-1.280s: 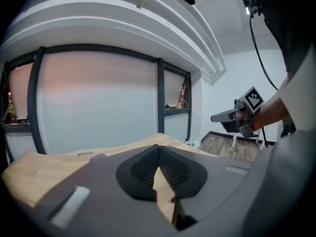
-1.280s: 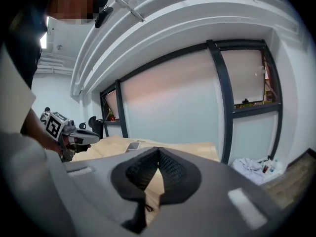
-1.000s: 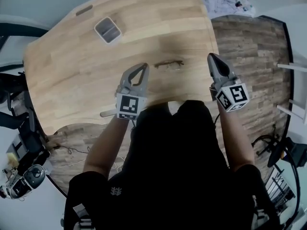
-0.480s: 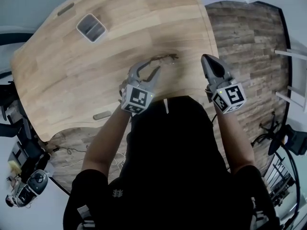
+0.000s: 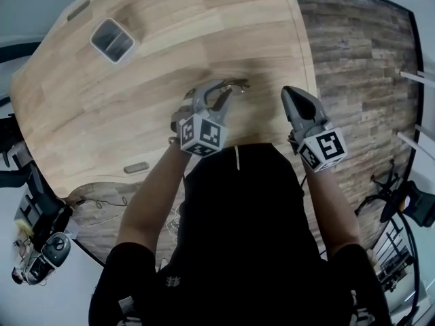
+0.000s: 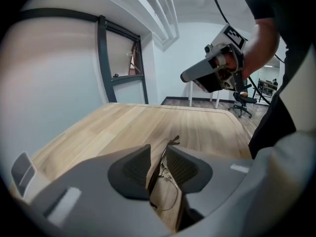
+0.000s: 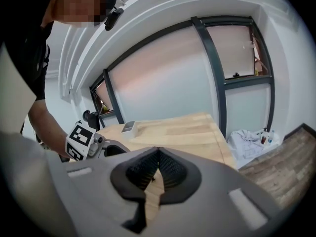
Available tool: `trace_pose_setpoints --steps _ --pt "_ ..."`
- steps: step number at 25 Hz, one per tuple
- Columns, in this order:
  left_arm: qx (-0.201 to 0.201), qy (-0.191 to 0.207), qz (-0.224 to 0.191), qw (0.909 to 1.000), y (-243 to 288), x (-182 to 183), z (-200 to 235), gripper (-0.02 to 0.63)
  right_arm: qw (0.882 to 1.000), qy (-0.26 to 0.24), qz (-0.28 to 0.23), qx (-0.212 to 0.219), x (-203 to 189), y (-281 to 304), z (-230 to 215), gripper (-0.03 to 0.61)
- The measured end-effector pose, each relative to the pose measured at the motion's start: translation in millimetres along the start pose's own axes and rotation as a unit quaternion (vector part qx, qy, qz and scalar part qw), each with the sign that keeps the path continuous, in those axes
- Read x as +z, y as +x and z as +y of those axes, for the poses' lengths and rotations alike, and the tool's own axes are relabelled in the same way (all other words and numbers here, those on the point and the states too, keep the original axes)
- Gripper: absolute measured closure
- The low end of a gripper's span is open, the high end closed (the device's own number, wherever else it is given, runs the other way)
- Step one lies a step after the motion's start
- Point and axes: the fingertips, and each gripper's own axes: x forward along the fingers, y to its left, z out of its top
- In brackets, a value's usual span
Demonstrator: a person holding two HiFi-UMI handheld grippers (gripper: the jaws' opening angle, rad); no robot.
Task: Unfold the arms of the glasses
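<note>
Thin-rimmed glasses (image 5: 231, 85) lie folded on the wooden table (image 5: 156, 94), near its front edge. My left gripper (image 5: 216, 91) is down at their left end. In the left gripper view the wire frame (image 6: 167, 174) sits in the narrow gap of that gripper (image 6: 158, 156); the jaws have just been closing, and I see no pad pressing on it. My right gripper (image 5: 289, 94) hangs to the right of the glasses, apart from them. Its tips meet with nothing between them in the right gripper view (image 7: 157, 152).
A small grey two-part tray (image 5: 113, 39) stands at the table's far left. A flat grey piece (image 5: 136, 167) lies by the near left edge. The table's right edge (image 5: 309, 60) borders the wood-pattern floor (image 5: 360, 66). Crumpled cloth (image 7: 249, 136) lies on the floor beyond.
Both grippers have come down toward the table. The left one went from shut to spread and moved forward onto the glasses' left end. The right one sank slightly, still shut.
</note>
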Motion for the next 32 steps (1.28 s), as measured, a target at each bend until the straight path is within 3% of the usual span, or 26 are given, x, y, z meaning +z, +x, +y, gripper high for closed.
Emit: trace_pose_setpoints --steps 7,9,16,25,28,32 --pt "-0.005 0.014 0.032 0.9994 23.5 -7.2 -3.1 0.520 1.000 0.024 0.012 0.004 -19.3 4.3 -20.4 0.578" --pt "-0.003 0.013 0.035 0.9993 26.1 -7.4 -0.7 0.569 0.999 0.028 0.015 0.006 -22.8 7.3 -23.4 0.578" --pt "-0.008 0.012 0.015 0.9998 18.4 -0.5 -1.6 0.594 0.999 0.030 0.018 0.023 -19.8 22.6 -14.9 0.578" --pt "0.020 0.030 -0.028 0.9989 -11.7 13.6 -1.2 0.594 0.991 0.019 0.040 0.125 -12.3 48.3 33.5 0.577" --pt "0.033 0.024 -0.039 0.9984 -22.5 16.1 3.2 0.594 0.985 0.034 0.060 0.156 -17.0 58.4 51.1 0.511" --pt "0.042 0.011 -0.054 0.9976 -32.8 21.7 4.9 0.594 0.981 0.054 0.065 0.176 -15.7 65.8 61.5 0.499"
